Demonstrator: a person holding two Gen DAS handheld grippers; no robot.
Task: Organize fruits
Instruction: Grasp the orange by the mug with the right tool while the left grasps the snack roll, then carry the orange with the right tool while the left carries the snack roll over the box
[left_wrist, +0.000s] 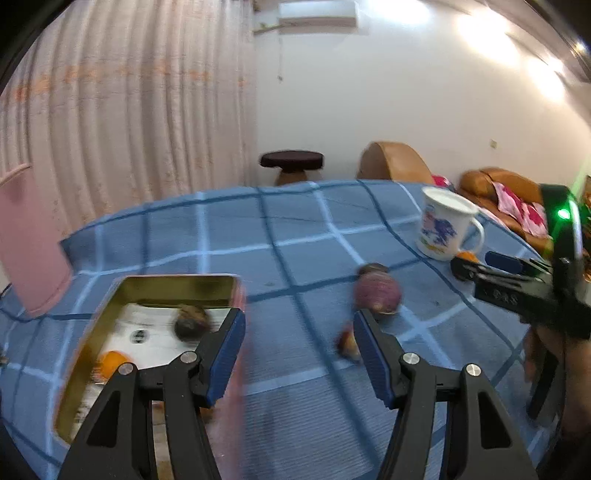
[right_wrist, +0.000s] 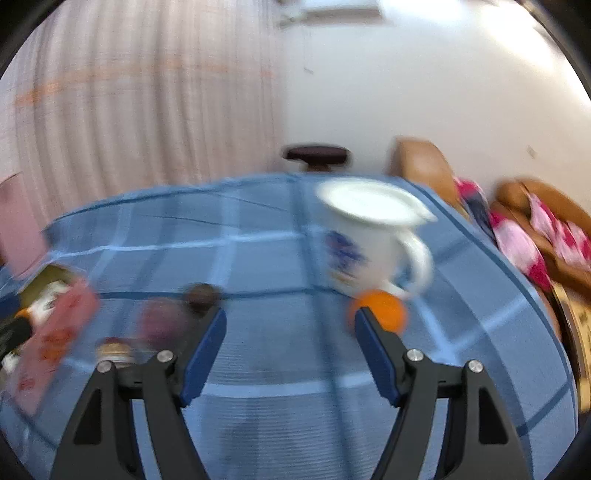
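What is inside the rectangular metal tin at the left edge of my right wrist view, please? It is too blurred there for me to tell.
Observer: In the left wrist view, the gold-lined rectangular metal tin holds two pieces: a dark round fruit and a small orange fruit.
Operator: Thank you. Is the left gripper carrying anything?
Observer: No. The left gripper is open, and only the blue checked tablecloth shows between its fingers.
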